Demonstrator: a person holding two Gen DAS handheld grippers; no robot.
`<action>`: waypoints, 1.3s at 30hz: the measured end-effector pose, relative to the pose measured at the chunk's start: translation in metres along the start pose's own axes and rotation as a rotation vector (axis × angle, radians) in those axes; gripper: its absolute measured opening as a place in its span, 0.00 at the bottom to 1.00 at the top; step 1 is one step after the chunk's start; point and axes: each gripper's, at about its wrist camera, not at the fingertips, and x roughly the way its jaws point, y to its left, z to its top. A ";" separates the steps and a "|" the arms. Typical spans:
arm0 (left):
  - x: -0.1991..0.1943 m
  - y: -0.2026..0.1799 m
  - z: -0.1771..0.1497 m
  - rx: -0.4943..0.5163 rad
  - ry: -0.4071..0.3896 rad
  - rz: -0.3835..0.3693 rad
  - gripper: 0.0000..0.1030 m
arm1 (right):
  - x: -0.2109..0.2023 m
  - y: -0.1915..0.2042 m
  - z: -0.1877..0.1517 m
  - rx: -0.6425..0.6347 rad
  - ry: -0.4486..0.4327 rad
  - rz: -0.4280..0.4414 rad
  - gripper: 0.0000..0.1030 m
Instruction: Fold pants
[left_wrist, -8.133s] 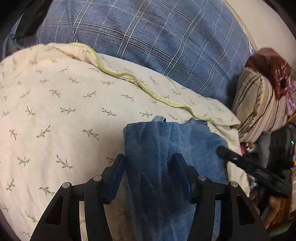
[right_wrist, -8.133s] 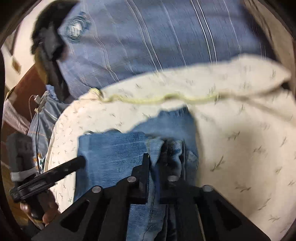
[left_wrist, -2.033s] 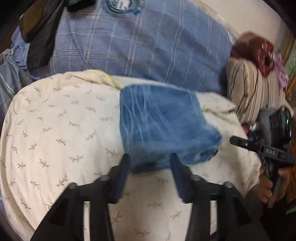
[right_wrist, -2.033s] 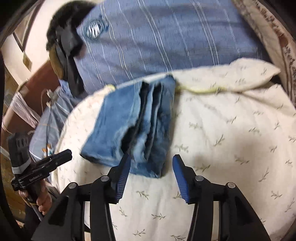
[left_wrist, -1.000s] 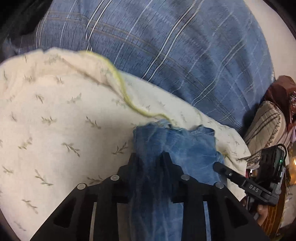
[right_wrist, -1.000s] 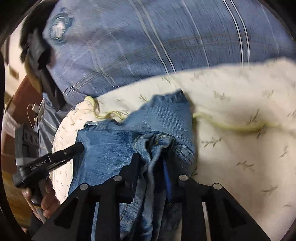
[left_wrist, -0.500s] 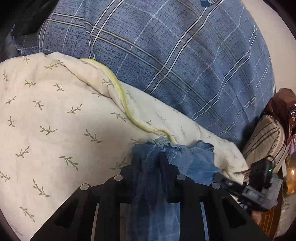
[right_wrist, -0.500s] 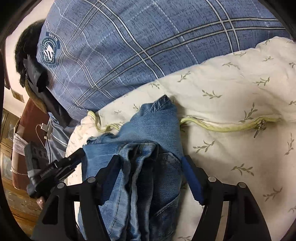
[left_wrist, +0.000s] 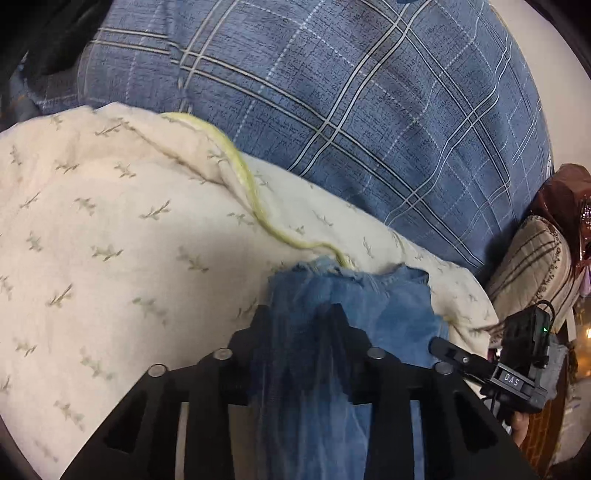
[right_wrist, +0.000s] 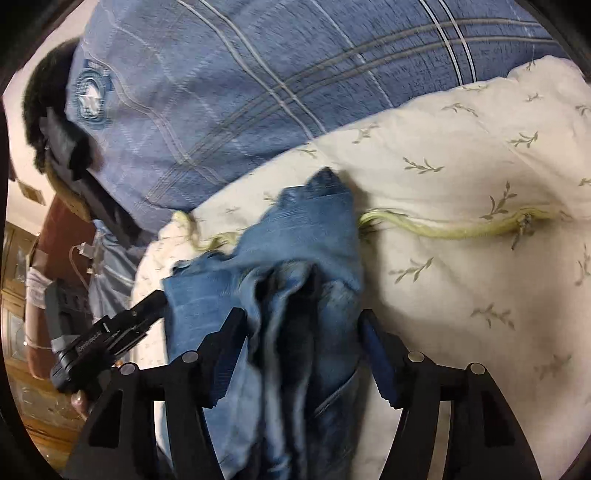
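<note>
My left claw (left_wrist: 299, 314) pinches the folded jeans (left_wrist: 332, 369) on the quilt (left_wrist: 110, 240); my right claw (right_wrist: 301, 325) is spread wide around them.

A cream duvet (left_wrist: 110, 229) with a small leaf print lies before a large blue checked pillow (left_wrist: 369, 110). A striped cushion (left_wrist: 532, 266) lies at the right, wooden furniture (right_wrist: 14, 295) at the left.

pants (left_wrist: 399, 310) | blue denim, folded multi-layer bundle | bunched, lying on cream leaf-print duvet (left_wrist: 110, 229)
</note>
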 end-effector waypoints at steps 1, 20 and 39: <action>-0.004 0.001 -0.002 -0.010 0.005 0.022 0.43 | -0.006 0.005 -0.005 -0.017 -0.012 -0.012 0.66; -0.034 0.002 -0.066 0.014 0.010 -0.065 0.09 | -0.029 0.004 -0.059 0.014 -0.038 0.009 0.38; -0.012 0.003 -0.044 -0.042 -0.035 -0.061 0.08 | -0.010 -0.001 -0.038 0.030 -0.043 0.027 0.37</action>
